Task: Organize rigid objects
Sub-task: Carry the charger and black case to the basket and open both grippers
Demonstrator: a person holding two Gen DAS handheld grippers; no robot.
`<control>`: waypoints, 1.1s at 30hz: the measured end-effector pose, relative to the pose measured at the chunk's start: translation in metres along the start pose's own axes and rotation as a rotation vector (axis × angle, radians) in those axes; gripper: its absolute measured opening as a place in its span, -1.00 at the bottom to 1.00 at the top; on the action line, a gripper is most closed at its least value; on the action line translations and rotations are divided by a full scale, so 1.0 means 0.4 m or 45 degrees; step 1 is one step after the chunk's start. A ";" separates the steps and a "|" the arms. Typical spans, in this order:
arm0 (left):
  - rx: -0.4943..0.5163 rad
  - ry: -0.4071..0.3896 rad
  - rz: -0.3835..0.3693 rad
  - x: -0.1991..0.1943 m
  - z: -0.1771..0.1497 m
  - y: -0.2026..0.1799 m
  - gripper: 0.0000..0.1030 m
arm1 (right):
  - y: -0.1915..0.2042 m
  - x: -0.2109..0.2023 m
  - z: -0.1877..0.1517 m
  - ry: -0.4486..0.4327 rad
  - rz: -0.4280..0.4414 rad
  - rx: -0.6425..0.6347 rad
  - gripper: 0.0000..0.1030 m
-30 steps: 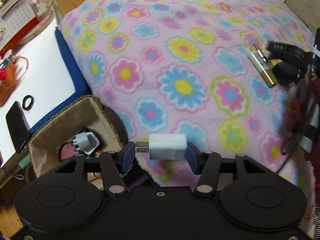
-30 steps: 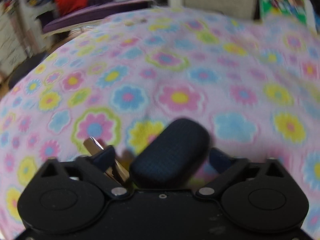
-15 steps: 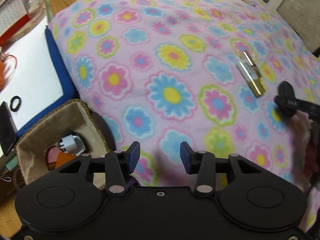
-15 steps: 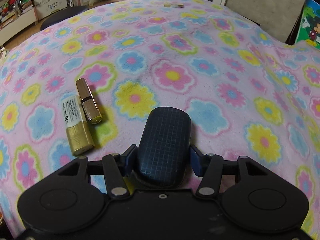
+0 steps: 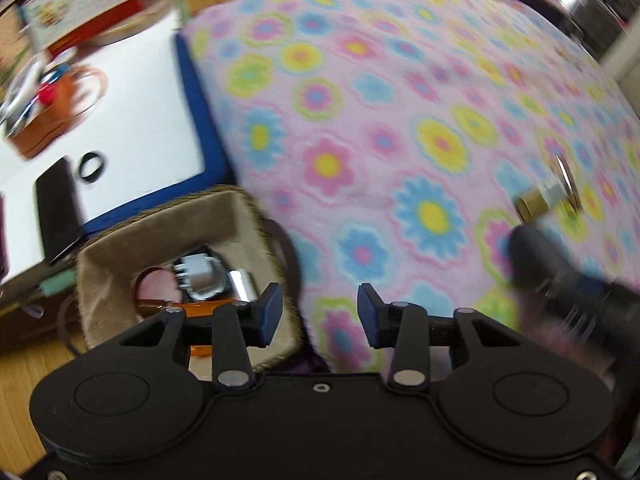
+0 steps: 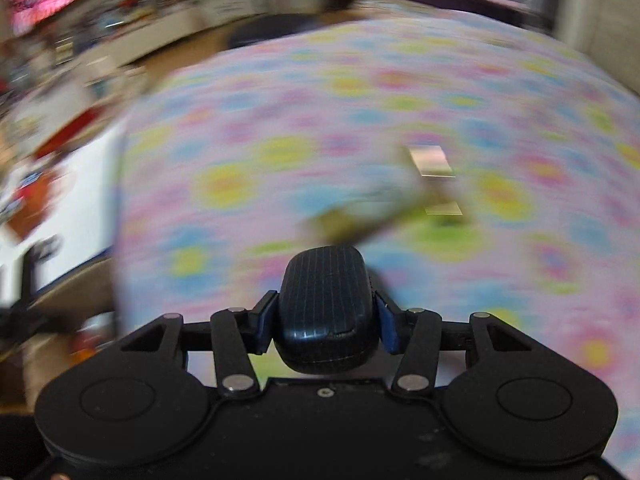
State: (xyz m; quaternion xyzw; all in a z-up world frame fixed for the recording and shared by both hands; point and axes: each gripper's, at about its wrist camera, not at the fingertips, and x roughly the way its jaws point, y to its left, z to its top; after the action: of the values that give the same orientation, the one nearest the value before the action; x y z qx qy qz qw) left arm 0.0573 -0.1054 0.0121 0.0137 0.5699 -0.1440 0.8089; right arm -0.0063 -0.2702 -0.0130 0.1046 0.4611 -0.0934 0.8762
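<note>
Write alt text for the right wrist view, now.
The right gripper clamps a dark, rounded, grid-textured case between its blue pads, above a pink flower-print fleece blanket. Motion blur smears everything else; a gold, tube-like object lies on the blanket beyond.

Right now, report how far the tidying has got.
Done: a grey plug and other small items lie in the basket. In hand: the right gripper clamps a dark case; the left gripper is empty. Left: two gold tubes on the blanket.
</note>
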 end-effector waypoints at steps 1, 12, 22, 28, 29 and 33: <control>-0.039 -0.001 0.004 0.000 0.004 0.018 -0.19 | 0.054 0.013 -0.003 0.020 0.059 -0.046 -0.04; -0.464 0.025 0.040 0.001 0.008 0.200 -0.13 | 0.389 0.199 -0.049 0.214 0.408 -0.061 -0.02; -0.457 0.031 0.294 0.016 0.006 0.222 0.41 | 0.429 0.246 -0.061 0.233 0.328 -0.048 0.09; -0.431 0.091 0.385 0.044 -0.003 0.237 0.43 | 0.395 0.235 -0.061 0.217 0.261 -0.070 0.21; -0.438 0.102 0.378 0.047 -0.006 0.244 0.43 | 0.391 0.233 -0.064 0.212 0.256 -0.066 0.25; -0.476 0.147 0.380 0.060 -0.016 0.262 0.43 | 0.376 0.233 -0.068 0.192 0.249 -0.050 0.29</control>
State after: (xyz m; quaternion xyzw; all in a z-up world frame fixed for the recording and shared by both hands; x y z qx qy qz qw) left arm 0.0849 -0.0092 -0.0272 -0.0437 0.6235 0.0861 0.7759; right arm 0.0632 -0.1247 -0.0906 0.1387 0.5148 0.0098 0.8459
